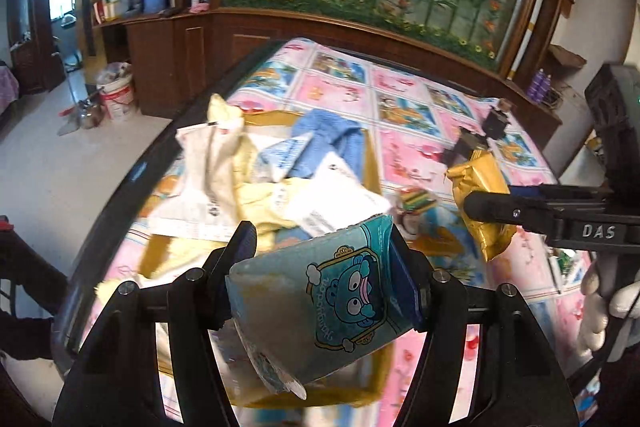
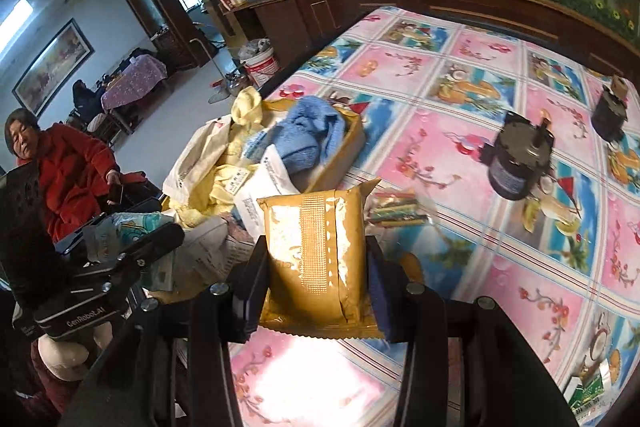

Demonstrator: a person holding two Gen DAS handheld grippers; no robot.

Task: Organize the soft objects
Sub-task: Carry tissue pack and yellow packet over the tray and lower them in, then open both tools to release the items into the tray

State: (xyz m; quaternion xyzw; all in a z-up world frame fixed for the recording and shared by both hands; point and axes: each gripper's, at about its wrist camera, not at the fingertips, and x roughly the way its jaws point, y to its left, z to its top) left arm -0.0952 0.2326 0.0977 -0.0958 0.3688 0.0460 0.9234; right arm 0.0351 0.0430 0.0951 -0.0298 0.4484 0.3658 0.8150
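L gripper (image 1: 320,259) is clamping a teal packet (image 1: 332,311) w/ a cartoon face, holding it just above the near end of the cardboard box (image 1: 370,163). R gripper (image 2: 316,275) is pinching a gold packet (image 2: 316,251), up off the tablecloth (image 2: 460,131), just right of the box. Blue towel (image 2: 308,135) & yellow cloth (image 2: 246,111) are lying in the box.

I read this as a home living room — dark wooden cabinet (image 1: 256,39), floral tablecloth (image 2: 460,107), framed painting (image 2: 52,67).

Both wrist views angled down, close, sharing cardboard box (image 1: 370,163) (image 2: 340,163)
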